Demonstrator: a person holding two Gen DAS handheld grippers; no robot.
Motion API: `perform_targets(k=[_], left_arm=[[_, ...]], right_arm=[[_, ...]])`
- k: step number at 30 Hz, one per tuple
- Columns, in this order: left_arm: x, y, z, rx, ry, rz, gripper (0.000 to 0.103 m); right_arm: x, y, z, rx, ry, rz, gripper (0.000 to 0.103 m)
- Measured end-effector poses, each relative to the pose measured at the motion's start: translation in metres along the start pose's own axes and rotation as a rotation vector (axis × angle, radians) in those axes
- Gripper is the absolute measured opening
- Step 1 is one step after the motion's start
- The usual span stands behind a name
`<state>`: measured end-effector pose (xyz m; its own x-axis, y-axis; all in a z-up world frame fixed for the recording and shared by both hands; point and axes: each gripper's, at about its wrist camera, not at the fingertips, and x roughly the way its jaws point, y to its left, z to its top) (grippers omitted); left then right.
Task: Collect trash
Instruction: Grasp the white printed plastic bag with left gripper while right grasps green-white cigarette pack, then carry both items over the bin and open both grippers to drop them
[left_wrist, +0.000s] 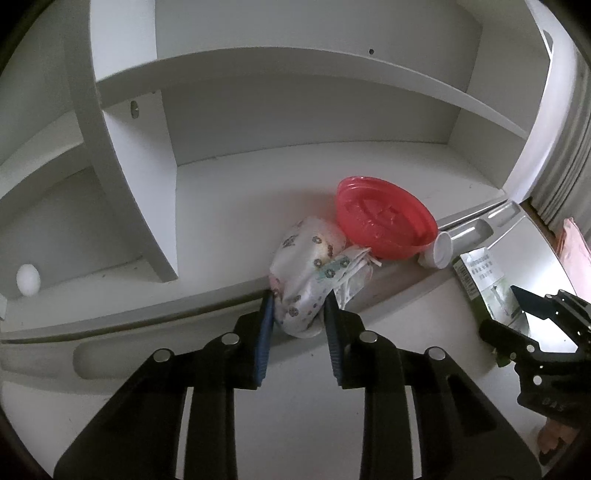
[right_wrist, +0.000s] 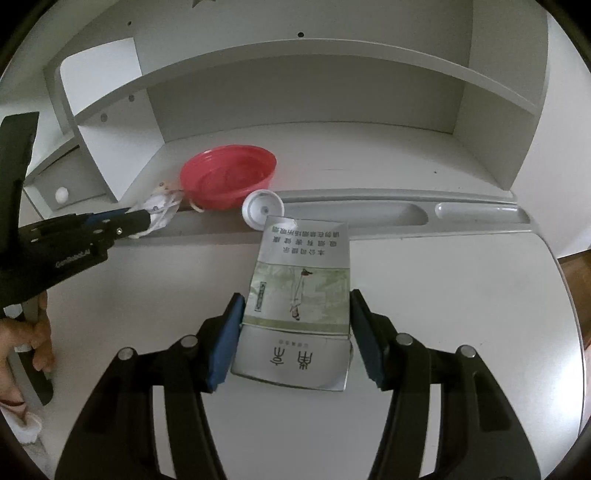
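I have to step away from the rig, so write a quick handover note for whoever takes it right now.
Left gripper: shut on the crumpled printed wrapper at the desk ledge.
Right gripper: shut on the flat green-and-white box, which lies on the desk.
Red bowl and white cap sit untouched by the ledge.
Done: both pieces gripped. Left: lift them out, then collect the rest; no bin is in view.
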<state>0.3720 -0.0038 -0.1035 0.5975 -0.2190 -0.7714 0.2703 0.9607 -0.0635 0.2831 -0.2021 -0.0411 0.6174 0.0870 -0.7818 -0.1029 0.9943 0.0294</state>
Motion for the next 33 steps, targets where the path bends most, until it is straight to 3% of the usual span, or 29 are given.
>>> perform_targets(k=[10, 14, 18, 33], left_arm=[[-0.001, -0.004, -0.001, 0.019, -0.011, 0.002, 0.026], [-0.002, -0.003, -0.002, 0.019, -0.01, 0.001, 0.026], [-0.003, -0.004, -0.002, 0.023, -0.012, 0.005, 0.026], [-0.009, -0.006, -0.004, 0.031, -0.027, 0.012, 0.026]], right_arm=[[-0.002, 0.0, -0.002, -0.002, 0.0, -0.008, 0.057], [-0.011, -0.008, -0.004, 0.04, -0.044, -0.018, 0.057], [-0.022, -0.014, -0.005, 0.044, -0.101, -0.088, 0.057], [-0.022, -0.018, -0.005, 0.061, -0.1, -0.077, 0.057]])
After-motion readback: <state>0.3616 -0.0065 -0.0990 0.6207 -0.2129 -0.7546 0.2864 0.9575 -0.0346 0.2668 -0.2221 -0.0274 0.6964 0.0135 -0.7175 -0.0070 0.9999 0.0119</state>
